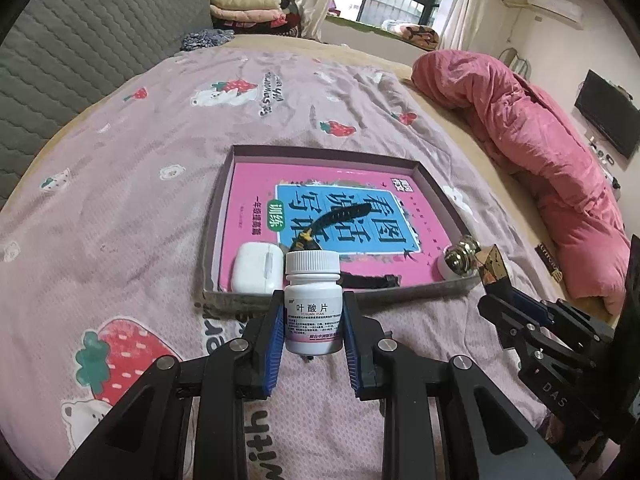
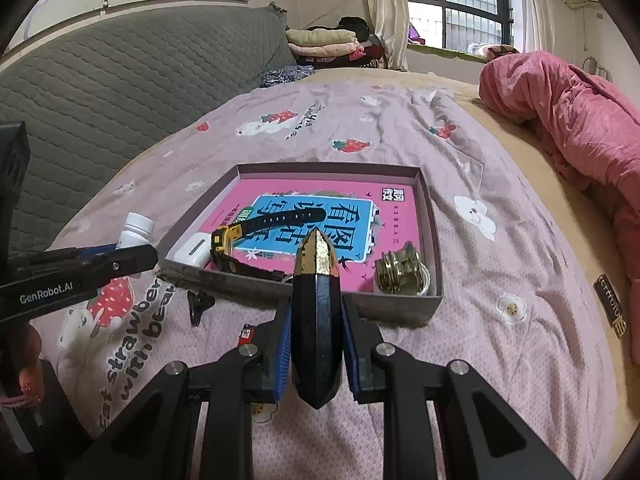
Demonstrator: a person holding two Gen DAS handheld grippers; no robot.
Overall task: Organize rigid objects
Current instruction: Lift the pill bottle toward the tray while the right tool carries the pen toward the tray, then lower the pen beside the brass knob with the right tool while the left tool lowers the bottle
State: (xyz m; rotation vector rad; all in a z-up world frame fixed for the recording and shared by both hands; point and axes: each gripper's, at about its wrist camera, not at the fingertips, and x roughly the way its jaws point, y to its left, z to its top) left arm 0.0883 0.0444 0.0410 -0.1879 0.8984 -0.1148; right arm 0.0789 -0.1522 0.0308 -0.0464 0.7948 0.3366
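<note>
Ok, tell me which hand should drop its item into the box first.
Probably right: the right gripper, clamping the dark faceted piece, is nearly over the box front wall; the left gripper, holding the white bottle, sits further back.

White bottle (image 1: 313, 304), pink-and-blue book (image 1: 320, 216), grey tray (image 1: 440, 188), strawberry-printed lilac blanket (image 1: 120, 200), black-and-gold case (image 2: 317, 320).

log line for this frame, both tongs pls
left tongs: shut on pill bottle | right tongs: shut on dark faceted block | tray: watch, earbud case
</note>
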